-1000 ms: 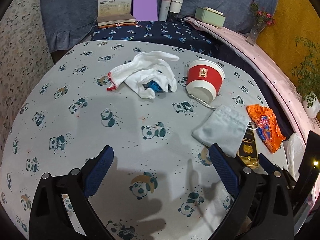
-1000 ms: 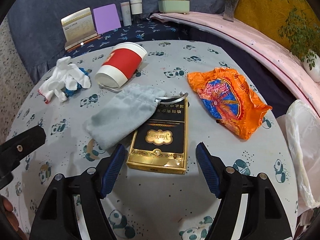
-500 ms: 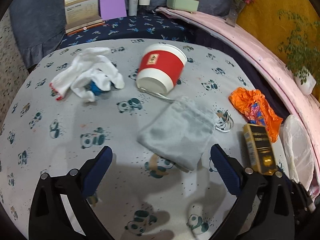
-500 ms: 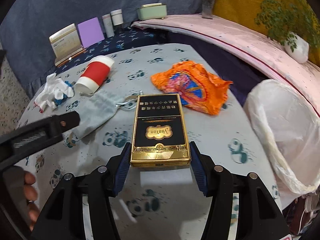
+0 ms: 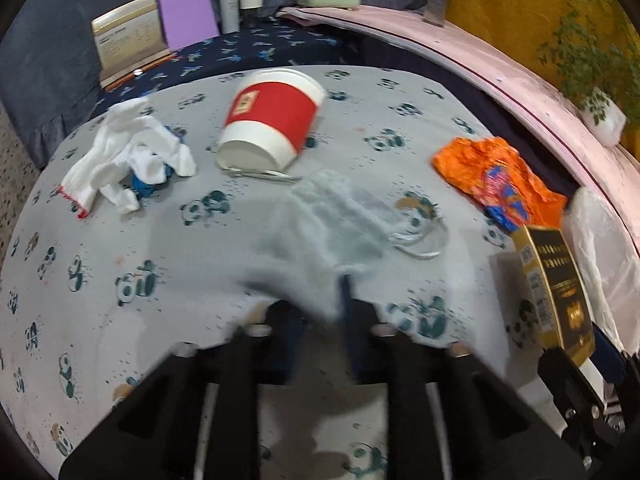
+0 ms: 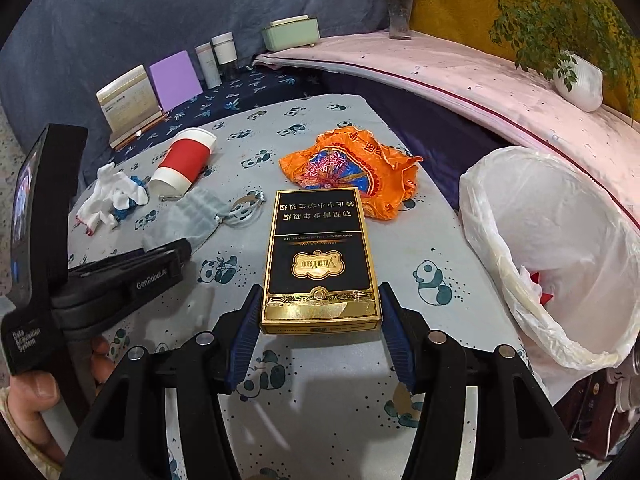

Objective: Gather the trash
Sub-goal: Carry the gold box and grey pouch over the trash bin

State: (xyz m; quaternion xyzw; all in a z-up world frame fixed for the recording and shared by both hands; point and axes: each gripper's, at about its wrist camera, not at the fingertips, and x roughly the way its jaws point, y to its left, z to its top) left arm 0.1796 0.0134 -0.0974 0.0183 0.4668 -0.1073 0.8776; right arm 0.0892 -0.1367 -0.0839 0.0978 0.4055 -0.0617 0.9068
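Panda-print counter point(image 6: 320, 128) carrying the litter, with a white-lined bin bag point(image 6: 560, 248) gaping just off its right edge. Largest piece: red-banded paper cup point(image 5: 272, 118) on its side near the far edge; light, thin-walled, likely to crush, best taken across the rim. Next, crumpled orange wrapper point(image 6: 352, 168) near the bin side; weightless, slick, springy, best pinched at a raised fold. Black-and-gold cigarette box point(image 6: 320, 260) sitting between the pads of the right claw point(image 6: 318, 330), about half open and clamped on the box's long sides near its end; stiff card, light, smooth, probably prone to slipping if squeezed weakly. Grey drawstring pouch point(image 5: 320, 232) mid-counter; soft, limp, easily bunched. Left claw point(image 5: 320, 316) just snapped shut, pinching the pouch's near corner, though blur hides the exact bite. White gloves point(image 5: 132, 156) lying far left, floppy.
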